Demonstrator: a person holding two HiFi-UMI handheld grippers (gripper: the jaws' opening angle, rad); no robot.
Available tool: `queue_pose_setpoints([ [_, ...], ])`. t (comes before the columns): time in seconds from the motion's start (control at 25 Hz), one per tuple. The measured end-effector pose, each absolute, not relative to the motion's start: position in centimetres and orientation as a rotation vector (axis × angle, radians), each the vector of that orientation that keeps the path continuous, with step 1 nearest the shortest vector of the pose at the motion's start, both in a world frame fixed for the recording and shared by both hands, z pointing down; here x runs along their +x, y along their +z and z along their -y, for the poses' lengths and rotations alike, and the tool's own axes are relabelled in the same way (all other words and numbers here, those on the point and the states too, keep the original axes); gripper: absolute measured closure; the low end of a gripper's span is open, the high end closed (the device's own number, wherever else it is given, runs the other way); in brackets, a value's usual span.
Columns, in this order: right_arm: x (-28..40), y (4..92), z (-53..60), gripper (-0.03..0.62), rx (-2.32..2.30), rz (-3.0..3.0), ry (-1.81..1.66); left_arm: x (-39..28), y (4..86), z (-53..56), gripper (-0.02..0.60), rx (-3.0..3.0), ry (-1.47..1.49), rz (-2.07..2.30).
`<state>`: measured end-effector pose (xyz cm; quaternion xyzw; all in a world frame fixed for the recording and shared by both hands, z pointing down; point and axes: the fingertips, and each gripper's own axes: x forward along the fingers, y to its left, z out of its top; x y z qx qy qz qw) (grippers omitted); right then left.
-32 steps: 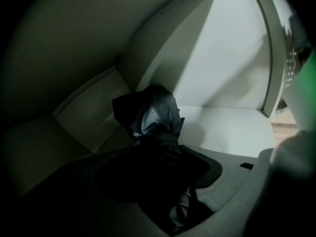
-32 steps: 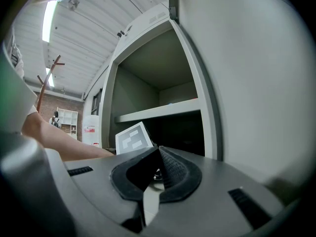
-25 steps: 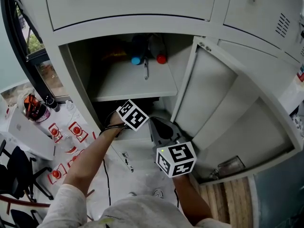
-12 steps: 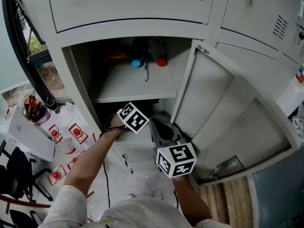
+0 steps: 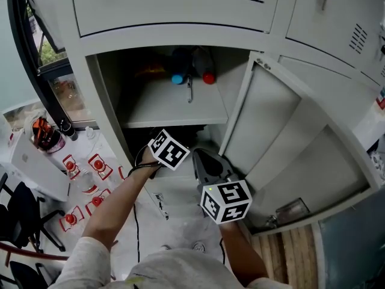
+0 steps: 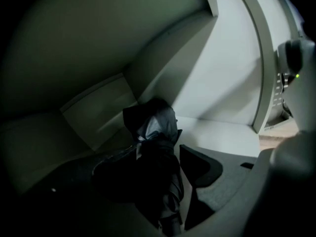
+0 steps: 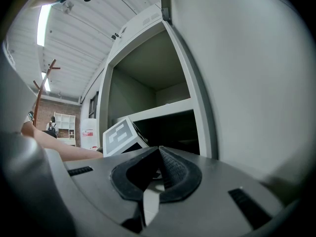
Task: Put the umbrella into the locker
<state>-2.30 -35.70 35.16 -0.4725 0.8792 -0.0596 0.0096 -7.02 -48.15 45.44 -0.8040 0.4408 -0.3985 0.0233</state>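
My left gripper (image 6: 143, 162) is clenched on the umbrella (image 6: 154, 132), which runs forward from between my jaws into the dark space under the shelf (image 5: 174, 104) of the locker (image 5: 150, 35). Its far end lies ahead of my jaw tips, close to the back wall and low over the floor. My right gripper (image 7: 159, 154) is shut on nothing, its pads pressed together, and it hangs outside the locker beside the open door (image 5: 283, 131).

The umbrella is folded, and I judge it light. The cloth is soft, loose and probably slick, bunched round a stiff core. A grip on the cloth alone would likely slide or squash, so the firm place to take it is low on the shaft, near the handle end closest to me. I seem to have it about there, with the bulky folds beyond my tips.

The shelf edge sits close above my left gripper, and the side wall is near on my left. The door stands to my right, clear of the opening. Two bottles, one blue-capped (image 5: 177, 78) and one red-capped (image 5: 208, 77), stand above on the shelf, out of the way.
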Motion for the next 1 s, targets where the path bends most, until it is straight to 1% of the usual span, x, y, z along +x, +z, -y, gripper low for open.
queue_pose_setpoints([
  [0.36, -2.2, 34.9, 35.4, 0.591, -1.476, -2.741, -0.188, -7.0, 42.9, 46.0, 0.324, -2.561, -1.029, -1.445],
  [0.6, -2.2, 34.8, 35.0, 0.591, -1.476, -2.742, -0.186, -6.7, 42.6, 44.1, 0.33, -2.646, -0.929, -1.45],
  [0.8, -2.3, 34.6, 34.6, 0.591, -1.473, -2.75, -0.172, -7.2, 41.4, 42.6, 0.336, -2.724, -0.784, -1.505],
  [1.0, -2.7, 34.4, 34.3, 0.591, -1.463, -2.761, -0.162, -7.8, 39.8, 41.0, 0.346, -2.813, -0.579, -1.548],
])
